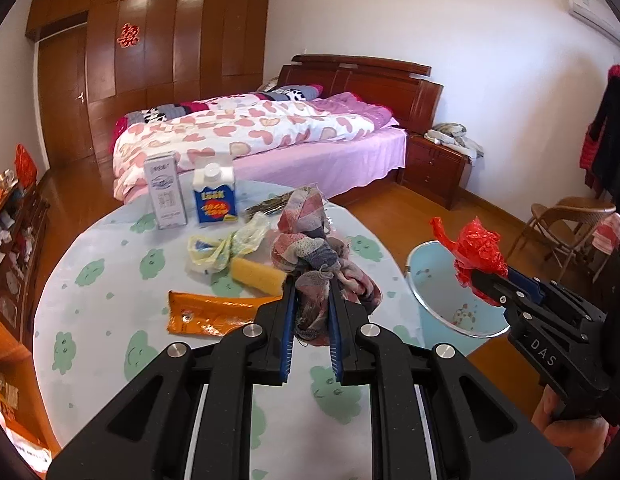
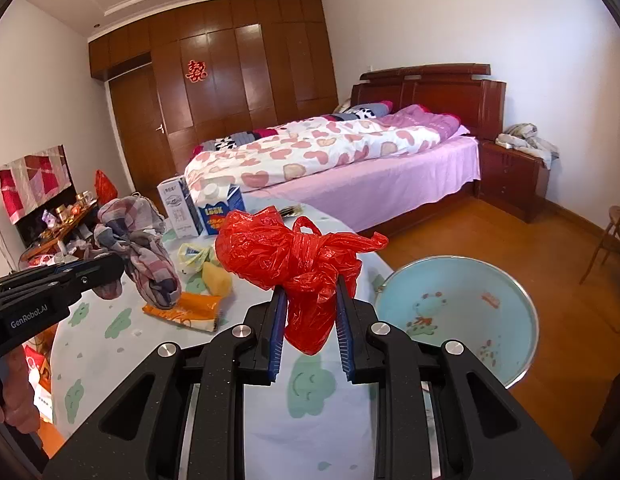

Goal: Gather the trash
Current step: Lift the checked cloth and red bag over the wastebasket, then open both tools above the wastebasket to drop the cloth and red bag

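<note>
While the round table with its pale cloth printed in green cloud faces (image 1: pixel 90 320) filled the lower left of the left wrist view, a grey-white carton (image 1: pixel 166 194) and a blue-and-white carton with a white cap (image 1: pixel 214 196) stood upright side by side at its far edge. Right of them lay a crumpled pale yellow plastic bag (image 1: pixel 222 248), a yellow sponge block (image 1: pixel 256 276) and, nearer, a flat orange packet (image 1: pixel 206 314). At the centre, the left gripper (image 1: pixel 312 300) had its jaws nearly closed, pinching a bunched pink-and-grey checked cloth (image 1: pixel 310 240) that rose above the fingertips. Further right, beyond the table's edge, a round light-blue bin with a metal rim (image 1: pixel 438 280) stood on the wooden floor. At the right edge of that view, the right gripper (image 2: pixel 312 304) was clamped almost closed on a knotted red plastic bag (image 2: pixel 286 256), held above the bin's near rim; a hand (image 1: pixel 570 428) gripped its handle in the lower right corner.
</note>
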`<state>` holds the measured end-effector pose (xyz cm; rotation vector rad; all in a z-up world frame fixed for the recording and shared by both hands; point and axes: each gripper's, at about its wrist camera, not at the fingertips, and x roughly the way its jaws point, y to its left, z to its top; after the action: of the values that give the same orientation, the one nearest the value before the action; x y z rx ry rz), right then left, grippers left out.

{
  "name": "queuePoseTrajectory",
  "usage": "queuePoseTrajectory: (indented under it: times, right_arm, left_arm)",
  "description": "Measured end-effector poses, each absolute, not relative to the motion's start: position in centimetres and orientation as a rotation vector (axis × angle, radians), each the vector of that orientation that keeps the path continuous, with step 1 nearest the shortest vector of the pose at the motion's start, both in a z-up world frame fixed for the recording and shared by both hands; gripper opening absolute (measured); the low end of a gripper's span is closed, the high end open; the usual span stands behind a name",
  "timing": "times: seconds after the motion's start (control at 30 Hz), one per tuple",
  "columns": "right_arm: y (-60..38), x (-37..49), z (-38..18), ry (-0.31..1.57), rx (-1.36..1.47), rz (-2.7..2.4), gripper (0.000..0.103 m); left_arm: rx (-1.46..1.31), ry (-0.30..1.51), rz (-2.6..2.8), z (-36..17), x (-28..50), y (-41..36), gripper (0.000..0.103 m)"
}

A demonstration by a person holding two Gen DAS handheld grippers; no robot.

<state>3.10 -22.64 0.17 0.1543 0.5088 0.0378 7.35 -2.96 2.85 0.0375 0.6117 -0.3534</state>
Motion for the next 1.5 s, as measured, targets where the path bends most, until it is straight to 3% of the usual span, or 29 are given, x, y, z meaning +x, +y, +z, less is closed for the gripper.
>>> queuePoseTrajectory:
  times: [0.93,1.5]
  right_arm:
    - [-31.3,1.6,0.5,0.458,0.245,-0.198,0.024]
    - [-36.7,2.1,-3.4,0.56,0.317,-0.346,0.024]
  left_arm:
    - [0.114,0.569,-0.478,4.5,7.8,-12.0,0.014]
    - [0.178,0.637,-0.564,0.8,9.1,-19.6,0.014]
